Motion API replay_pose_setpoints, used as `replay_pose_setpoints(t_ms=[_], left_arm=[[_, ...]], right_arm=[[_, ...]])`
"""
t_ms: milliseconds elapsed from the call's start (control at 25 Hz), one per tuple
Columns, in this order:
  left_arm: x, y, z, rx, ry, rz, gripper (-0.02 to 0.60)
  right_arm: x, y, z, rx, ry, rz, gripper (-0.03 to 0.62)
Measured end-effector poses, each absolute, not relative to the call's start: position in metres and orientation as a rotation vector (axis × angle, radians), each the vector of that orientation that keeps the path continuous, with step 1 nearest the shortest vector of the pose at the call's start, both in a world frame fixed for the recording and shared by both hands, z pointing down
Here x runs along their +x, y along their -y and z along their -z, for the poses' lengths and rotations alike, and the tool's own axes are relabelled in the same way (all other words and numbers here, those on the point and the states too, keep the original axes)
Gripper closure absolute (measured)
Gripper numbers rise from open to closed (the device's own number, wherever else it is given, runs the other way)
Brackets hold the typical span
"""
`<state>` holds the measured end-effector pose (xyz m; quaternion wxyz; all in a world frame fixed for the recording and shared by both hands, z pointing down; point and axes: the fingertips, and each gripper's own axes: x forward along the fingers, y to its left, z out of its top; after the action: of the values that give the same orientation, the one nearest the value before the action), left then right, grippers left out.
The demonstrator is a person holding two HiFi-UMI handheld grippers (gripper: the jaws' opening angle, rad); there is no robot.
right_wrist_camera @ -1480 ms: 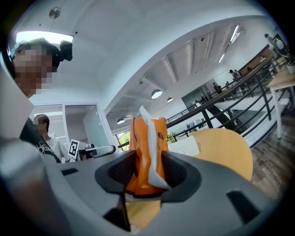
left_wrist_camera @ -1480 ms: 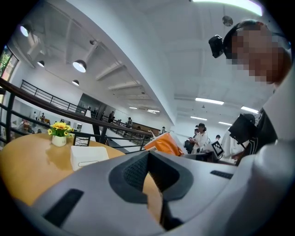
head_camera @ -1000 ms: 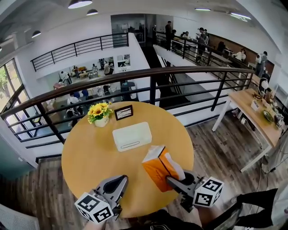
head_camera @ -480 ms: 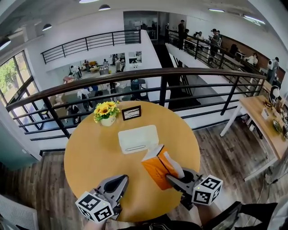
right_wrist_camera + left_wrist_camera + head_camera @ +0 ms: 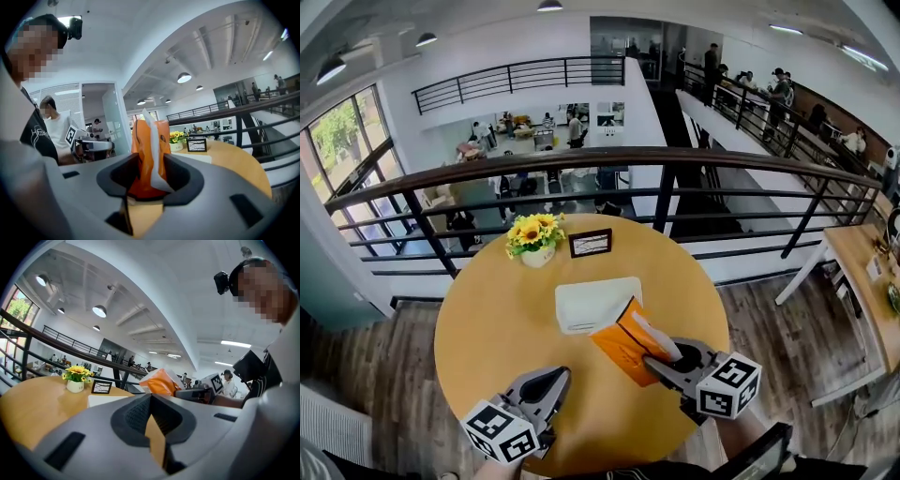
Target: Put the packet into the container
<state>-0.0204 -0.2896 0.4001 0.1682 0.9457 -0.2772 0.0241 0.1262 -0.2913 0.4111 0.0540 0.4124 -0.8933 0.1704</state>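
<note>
An orange packet [image 5: 623, 339] with a white flap is pinched at its lower end by my right gripper [image 5: 654, 360], which is shut on it. It hangs tilted over the round wooden table [image 5: 487, 337], its top corner at the near right edge of the white rectangular container [image 5: 592, 302]. In the right gripper view the packet [image 5: 146, 154] stands upright between the jaws, with the container [image 5: 194, 158] just behind it. My left gripper [image 5: 549, 381] rests low at the table's near side, shut and holding nothing. From the left gripper view the packet [image 5: 159, 382] shows beyond the container [image 5: 105, 400].
A small vase of sunflowers [image 5: 534, 239] and a black picture frame [image 5: 590, 243] stand at the table's far side. A dark metal railing [image 5: 656, 159] runs behind the table over a lower floor. Wooden floor surrounds the table, with a desk [image 5: 862, 272] at the right.
My right gripper has carried the packet forward and left, tilting it flatter, so its top now reaches the container's near right edge. The left gripper has stayed put.
</note>
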Motion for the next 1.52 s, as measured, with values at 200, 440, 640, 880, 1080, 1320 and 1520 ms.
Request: replay_pose_setpoints(t_ms=[200, 440, 640, 880, 1080, 1320, 1520], left_arm=[[-0.019, 0.306, -0.407, 2.646, 0.852, -0.063, 0.577], [-0.016, 0.321, -0.417, 2.582, 0.906, -0.04, 0.577], [-0.012, 0.325, -0.422, 2.555, 0.926, -0.057, 0.577], [-0.007, 0.327, -0.434, 2.522, 0.939, -0.099, 0.577], [-0.004, 0.328, -0.447, 2.495, 0.952, -0.146, 0.577], [-0.001, 0.329, -0.459, 2.465, 0.956, -0.172, 0.577], [-0.003, 0.329, -0.462, 2.448, 0.97, -0.178, 0.577]], right_arm=[[0.122, 0.329, -0.407, 1.109, 2.677, -0.351, 0.431], [0.111, 0.371, -0.422, 0.926, 2.589, -0.192, 0.431], [0.101, 0.407, -0.435, 0.788, 2.459, 0.013, 0.431], [0.092, 0.442, -0.465, 0.603, 2.32, 0.156, 0.431], [0.088, 0.467, -0.497, 0.509, 2.254, 0.173, 0.431], [0.078, 0.479, -0.516, 0.416, 2.231, 0.195, 0.431], [0.066, 0.481, -0.52, 0.355, 2.189, 0.25, 0.431]])
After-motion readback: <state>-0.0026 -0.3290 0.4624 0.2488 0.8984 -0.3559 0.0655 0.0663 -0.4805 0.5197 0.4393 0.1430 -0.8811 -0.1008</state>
